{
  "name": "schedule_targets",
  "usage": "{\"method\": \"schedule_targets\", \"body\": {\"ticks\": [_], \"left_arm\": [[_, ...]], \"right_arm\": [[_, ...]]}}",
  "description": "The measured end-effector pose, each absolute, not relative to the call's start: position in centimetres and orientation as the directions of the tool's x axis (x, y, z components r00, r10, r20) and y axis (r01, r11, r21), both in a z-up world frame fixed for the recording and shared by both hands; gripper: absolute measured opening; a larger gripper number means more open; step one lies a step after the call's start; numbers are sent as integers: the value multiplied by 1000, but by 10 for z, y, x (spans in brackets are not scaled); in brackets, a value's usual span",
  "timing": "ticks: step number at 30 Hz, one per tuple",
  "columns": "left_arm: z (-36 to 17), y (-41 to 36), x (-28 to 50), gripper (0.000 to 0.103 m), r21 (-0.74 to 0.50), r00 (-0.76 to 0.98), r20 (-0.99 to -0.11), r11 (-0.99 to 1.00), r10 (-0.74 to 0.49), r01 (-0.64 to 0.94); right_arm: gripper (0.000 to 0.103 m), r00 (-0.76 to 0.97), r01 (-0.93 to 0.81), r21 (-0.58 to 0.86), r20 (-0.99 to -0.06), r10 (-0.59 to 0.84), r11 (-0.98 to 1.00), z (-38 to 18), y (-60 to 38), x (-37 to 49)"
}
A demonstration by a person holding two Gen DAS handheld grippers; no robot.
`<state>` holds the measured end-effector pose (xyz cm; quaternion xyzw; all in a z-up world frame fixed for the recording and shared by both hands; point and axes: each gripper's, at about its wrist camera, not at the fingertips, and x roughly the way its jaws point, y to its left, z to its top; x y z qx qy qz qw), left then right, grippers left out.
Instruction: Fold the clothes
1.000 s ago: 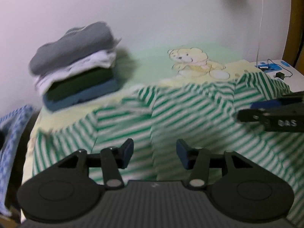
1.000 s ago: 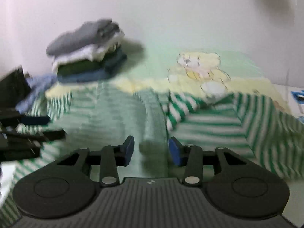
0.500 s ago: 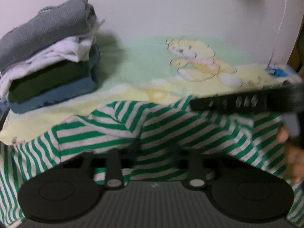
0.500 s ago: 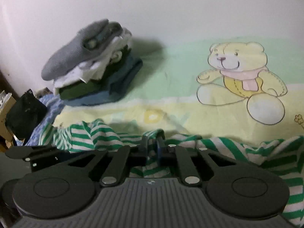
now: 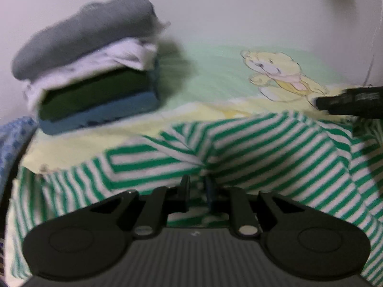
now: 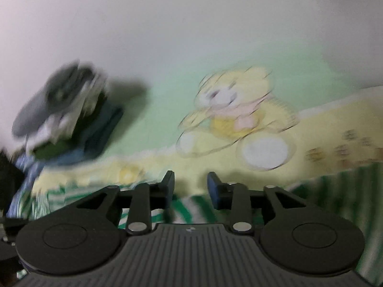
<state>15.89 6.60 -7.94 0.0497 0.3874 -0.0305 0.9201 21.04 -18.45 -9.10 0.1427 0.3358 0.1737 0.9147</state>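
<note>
Nearest in the left wrist view, the left tool [image 5: 196, 191] is pinching a fold of the green-and-white striped shirt [image 5: 263, 148], its two fingers drawn together with cloth between them. The shirt is lying rumpled across the near part of the bed, over a pale yellow and green bedsheet [image 5: 210, 83]. At the right edge, above the shirt, part of the right tool [image 5: 349, 101] is reaching in; pale lettering on its side is too blurred to read.

In the right wrist view, which is heavily blurred, the right tool [image 6: 190, 186] is standing with its fingers spread apart and nothing between them, just above the shirt's far edge [image 6: 186, 205].

Farther back, a cartoon teddy bear [image 5: 277, 76] is printed on the sheet. To the left, a stack of folded clothes [image 5: 91, 71] is sitting on the bed: blue at the bottom, then dark green, white, and grey on top. A white wall [image 5: 215, 7] is rising behind everything.
</note>
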Motion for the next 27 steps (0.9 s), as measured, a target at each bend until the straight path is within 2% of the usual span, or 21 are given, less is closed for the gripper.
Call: {"method": "schedule_targets", "body": {"ticks": [3, 6, 8, 9, 13, 14, 16, 18, 19, 20, 22, 23, 24, 27], "left_arm": [[-73, 75, 165, 21, 88, 716, -698, 993, 9, 73], [-74, 79, 182, 21, 65, 700, -715, 995, -5, 74], [-80, 76, 193, 22, 78, 687, -727, 994, 6, 74], [-83, 75, 198, 22, 85, 678, -735, 994, 13, 72], [-88, 78, 199, 23, 78, 662, -749, 995, 23, 54], [-83, 81, 193, 23, 73, 672, -740, 996, 18, 54], [-71, 84, 179, 23, 76, 699, -715, 995, 14, 57], [-58, 84, 160, 24, 54, 729, -684, 996, -16, 73], [-53, 83, 152, 36, 20, 740, -671, 996, -49, 85], [-50, 79, 145, 42, -7, 744, -662, 994, -86, 109], [-54, 65, 142, 43, -8, 733, -671, 989, -114, 146], [-58, 57, 141, 42, 0, 725, -679, 987, -117, 160], [-63, 50, 142, 41, 10, 715, -689, 985, -118, 172], [-87, 39, 152, 43, 74, 677, -734, 985, -50, 153]], "right_arm": [[35, 677, -304, 465, -509, 532, 832, -83, -192, 192], [34, 558, -434, 463, -535, 634, 773, -89, -170, 177], [28, 559, -463, 348, -599, 573, 815, -100, -151, 173], [21, 583, -446, 288, -625, 519, 847, -106, -147, 175], [14, 630, -360, 306, -617, 472, 881, -110, -152, 186], [16, 632, -340, 308, -625, 458, 889, -105, -153, 185], [29, 632, -366, 332, -598, 494, 869, -91, -158, 172], [38, 607, -411, 353, -582, 542, 840, -86, -161, 155], [41, 582, -423, 356, -598, 551, 833, -90, -160, 147], [41, 567, -418, 344, -624, 537, 841, -96, -158, 142], [38, 590, -382, 295, -651, 477, 876, -104, -160, 135], [40, 609, -363, 271, -655, 448, 891, -106, -162, 132], [46, 625, -342, 250, -660, 418, 906, -108, -165, 129], [50, 642, -271, 271, -664, 383, 924, -98, -183, 125]]}}
